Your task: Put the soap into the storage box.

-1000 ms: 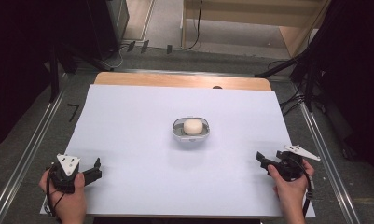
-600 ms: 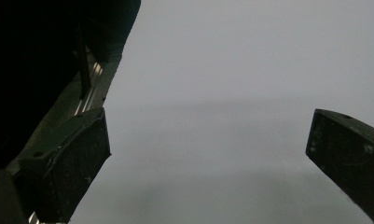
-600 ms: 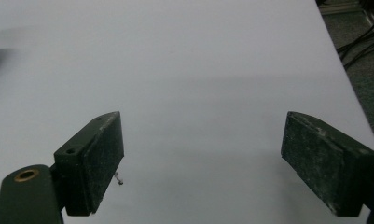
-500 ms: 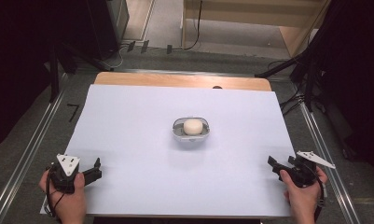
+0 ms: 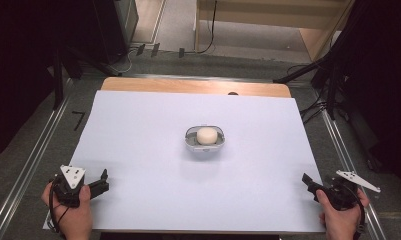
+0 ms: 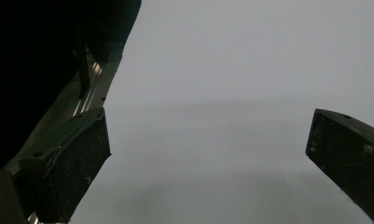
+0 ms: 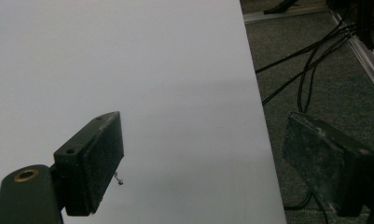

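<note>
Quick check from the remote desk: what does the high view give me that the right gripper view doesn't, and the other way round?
High view alone: the small clear plastic container holding a round cream-coloured ball mid-table, the left gripper near the table's front left corner, and both hands.

Right gripper view alone: a close look along the right gripper, its jaws wide apart with nothing between them, one over the sheet and one past its edge, and black cables on the grey carpet.

Both: the white table sheet, its right edge, and the right gripper.
</note>
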`<state>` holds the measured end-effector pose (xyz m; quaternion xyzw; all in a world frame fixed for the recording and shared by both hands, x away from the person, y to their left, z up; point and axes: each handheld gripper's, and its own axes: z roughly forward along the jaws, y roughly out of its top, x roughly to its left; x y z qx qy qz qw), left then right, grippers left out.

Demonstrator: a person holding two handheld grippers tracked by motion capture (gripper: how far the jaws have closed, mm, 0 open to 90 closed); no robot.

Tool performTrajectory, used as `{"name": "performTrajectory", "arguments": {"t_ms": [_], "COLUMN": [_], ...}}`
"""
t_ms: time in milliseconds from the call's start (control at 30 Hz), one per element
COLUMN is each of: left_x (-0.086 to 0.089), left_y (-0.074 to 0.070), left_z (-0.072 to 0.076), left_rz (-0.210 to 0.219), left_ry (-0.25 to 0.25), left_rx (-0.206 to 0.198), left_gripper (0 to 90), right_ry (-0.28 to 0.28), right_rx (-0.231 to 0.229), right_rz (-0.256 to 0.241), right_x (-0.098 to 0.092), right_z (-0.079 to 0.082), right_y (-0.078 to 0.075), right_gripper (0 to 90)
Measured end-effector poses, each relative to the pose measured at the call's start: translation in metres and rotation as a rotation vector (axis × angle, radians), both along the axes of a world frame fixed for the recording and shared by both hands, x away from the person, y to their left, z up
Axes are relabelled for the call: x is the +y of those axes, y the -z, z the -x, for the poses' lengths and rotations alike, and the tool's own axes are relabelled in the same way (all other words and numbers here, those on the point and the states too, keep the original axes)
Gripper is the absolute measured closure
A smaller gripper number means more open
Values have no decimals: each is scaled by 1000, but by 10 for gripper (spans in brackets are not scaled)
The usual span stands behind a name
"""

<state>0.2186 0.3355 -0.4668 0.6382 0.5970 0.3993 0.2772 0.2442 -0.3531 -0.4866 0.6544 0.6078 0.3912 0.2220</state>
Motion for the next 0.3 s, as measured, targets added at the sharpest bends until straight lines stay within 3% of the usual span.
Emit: {"name": "performTrajectory", "arguments": {"t_ms": [300], "left_x": [2], "left_y": [0], "left_z": [-2], "left_rz": [22], "left_ry": [-7], "left_rx": [14], "left_gripper": [2], "right_ry": [-13], "right_rx": [-22], "right_rz": [10], "right_x": [1], "right_z": [5], "right_y": [2], "right_gripper": [142]}}
